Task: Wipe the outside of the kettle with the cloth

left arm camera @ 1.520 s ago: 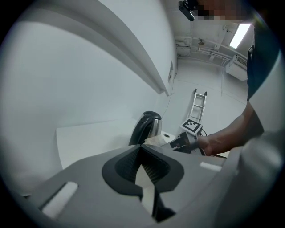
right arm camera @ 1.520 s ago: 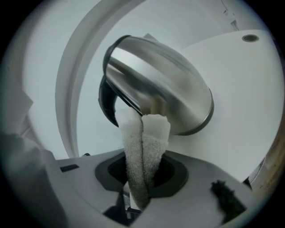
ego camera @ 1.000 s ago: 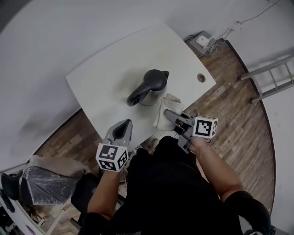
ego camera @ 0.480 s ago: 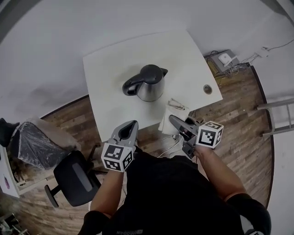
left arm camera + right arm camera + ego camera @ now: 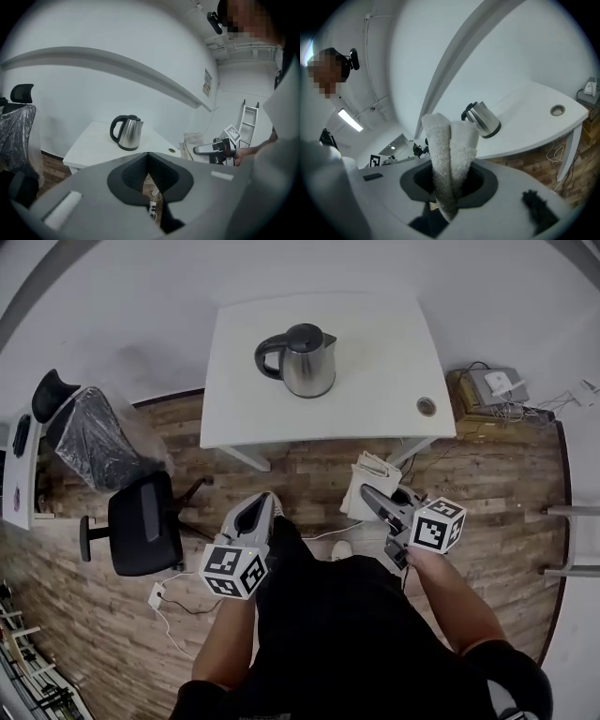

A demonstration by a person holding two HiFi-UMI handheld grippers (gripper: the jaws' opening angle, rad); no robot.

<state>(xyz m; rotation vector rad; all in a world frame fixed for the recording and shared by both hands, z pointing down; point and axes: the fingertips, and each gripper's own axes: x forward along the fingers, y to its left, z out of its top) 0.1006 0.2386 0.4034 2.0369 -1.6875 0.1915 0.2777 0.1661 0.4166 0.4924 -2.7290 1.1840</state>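
Observation:
The steel kettle [image 5: 302, 359] with black handle and lid stands upright on the white table [image 5: 375, 381]; the left gripper view shows the kettle [image 5: 125, 133] too. My right gripper [image 5: 367, 491] is shut on a folded pale cloth [image 5: 368, 474], held over the wooden floor short of the table's near edge. In the right gripper view the cloth [image 5: 450, 138] sticks up between the jaws, with the kettle [image 5: 483, 120] far behind. My left gripper [image 5: 265, 499] hovers over the floor, shut with nothing in it [image 5: 148, 154]. Neither gripper touches the kettle.
A black office chair [image 5: 145, 526] and a plastic-covered chair [image 5: 89, 440] stand to the left. The table has a cable hole [image 5: 427, 407] near its right corner. A box with cables [image 5: 495, 388] lies on the floor at right; a ladder [image 5: 248, 121] leans by the wall.
The whole view has drawn back from the table. The right gripper carried the cloth off the table's edge; both grippers now hang over the floor, farther from the kettle.

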